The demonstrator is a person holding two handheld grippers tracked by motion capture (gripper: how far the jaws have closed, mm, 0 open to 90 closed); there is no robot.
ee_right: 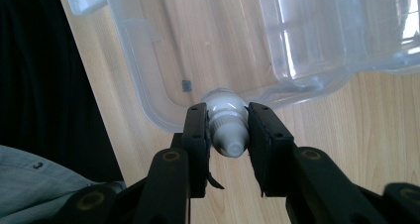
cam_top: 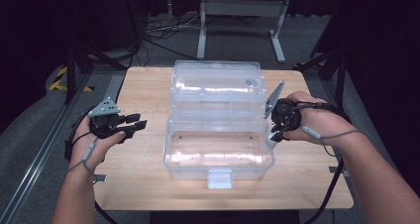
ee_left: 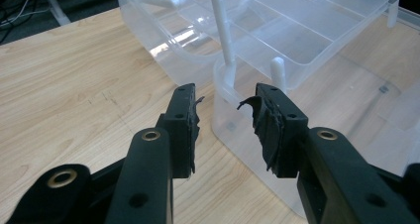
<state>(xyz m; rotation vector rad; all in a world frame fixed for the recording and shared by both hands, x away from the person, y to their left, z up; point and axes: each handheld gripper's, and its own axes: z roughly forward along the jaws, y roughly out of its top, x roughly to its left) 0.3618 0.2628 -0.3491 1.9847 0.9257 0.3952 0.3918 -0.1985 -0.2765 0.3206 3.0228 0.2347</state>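
The right gripper (ee_right: 227,130) holds a small white bottle (ee_right: 227,122) tight between its jaws, just over the right end of the clear plastic box (cam_top: 218,159) on the wooden table (cam_top: 143,95); the left gripper (ee_left: 225,117) has its jaws apart with nothing between them, near the box's left side.

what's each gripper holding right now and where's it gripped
The right gripper holds a small white bottle, clamped at its neck and cap end, over the clear box. The left gripper is open and holds nothing.
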